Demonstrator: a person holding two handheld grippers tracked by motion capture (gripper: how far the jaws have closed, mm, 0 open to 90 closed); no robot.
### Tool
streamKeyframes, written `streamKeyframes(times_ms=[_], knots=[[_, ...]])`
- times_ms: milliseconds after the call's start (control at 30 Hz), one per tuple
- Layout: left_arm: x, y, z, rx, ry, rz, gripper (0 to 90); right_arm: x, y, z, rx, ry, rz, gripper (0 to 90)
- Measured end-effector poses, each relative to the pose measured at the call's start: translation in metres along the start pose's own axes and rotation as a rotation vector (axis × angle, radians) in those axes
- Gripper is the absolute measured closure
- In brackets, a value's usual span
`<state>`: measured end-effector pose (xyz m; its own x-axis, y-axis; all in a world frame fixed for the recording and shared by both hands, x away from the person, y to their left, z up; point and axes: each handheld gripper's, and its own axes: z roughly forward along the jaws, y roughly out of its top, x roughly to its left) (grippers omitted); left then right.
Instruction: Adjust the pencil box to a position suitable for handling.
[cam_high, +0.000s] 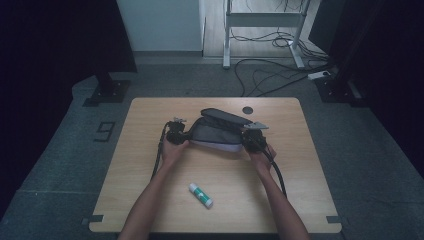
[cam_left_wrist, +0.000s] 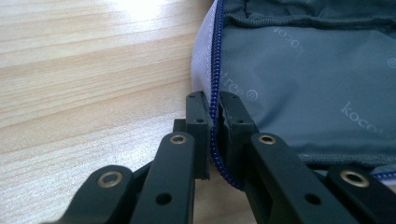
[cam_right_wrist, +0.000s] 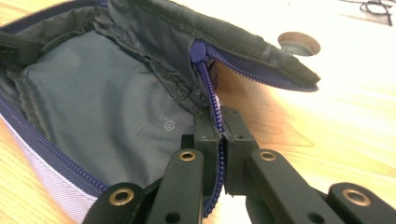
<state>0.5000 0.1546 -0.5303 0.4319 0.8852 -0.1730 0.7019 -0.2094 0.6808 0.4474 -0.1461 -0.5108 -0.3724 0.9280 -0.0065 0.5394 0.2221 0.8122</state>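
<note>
A grey zip pouch (cam_high: 215, 134) with a pale lilac outside and a blue zipper lies open in the middle of the wooden table (cam_high: 150, 125), its dark flap (cam_high: 225, 117) raised at the back. My left gripper (cam_high: 178, 133) holds the pouch's left end, jaws shut on the blue zipper edge (cam_left_wrist: 215, 88), with grey lining (cam_left_wrist: 303, 79) to the right. My right gripper (cam_high: 253, 140) holds the right end, shut on the zipper edge (cam_right_wrist: 212, 105) just below the blue slider (cam_right_wrist: 198, 49). The lining (cam_right_wrist: 93, 107) lies open to its left.
A white glue stick with a green label (cam_high: 200, 195) lies on the table nearer the person, between the forearms. A round cable hole (cam_high: 248, 110) sits behind the pouch. Cables (cam_high: 270, 75) and a desk frame (cam_high: 227, 40) stand on the floor beyond the table.
</note>
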Motion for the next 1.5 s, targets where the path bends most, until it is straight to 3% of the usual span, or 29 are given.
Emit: streamKeyframes(times_ms=[100, 267, 400, 800, 1167, 1500], knots=[[-0.002, 0.004, -0.010, -0.028, -0.016, 0.002, 83.9, -0.002, 0.000, -0.006, -0.016, 0.006, -0.003, 85.4], [-0.010, 0.008, -0.024, -0.055, -0.015, 0.040, 83.6, -0.005, 0.003, -0.018, -0.046, 0.020, 0.013, 85.4], [-0.013, 0.011, -0.034, -0.074, -0.031, 0.037, 83.5, -0.007, 0.007, -0.027, -0.066, 0.028, 0.011, 85.3], [-0.019, 0.013, -0.058, -0.098, -0.045, 0.074, 83.5, -0.002, 0.015, -0.051, -0.121, 0.050, 0.002, 85.2], [-0.019, 0.012, -0.064, -0.091, -0.064, 0.067, 83.7, 0.001, 0.015, -0.059, -0.133, 0.061, -0.006, 85.2], [-0.028, 0.006, -0.075, -0.131, -0.072, 0.101, 83.9, 0.000, 0.012, -0.071, -0.161, 0.070, -0.006, 85.2]])
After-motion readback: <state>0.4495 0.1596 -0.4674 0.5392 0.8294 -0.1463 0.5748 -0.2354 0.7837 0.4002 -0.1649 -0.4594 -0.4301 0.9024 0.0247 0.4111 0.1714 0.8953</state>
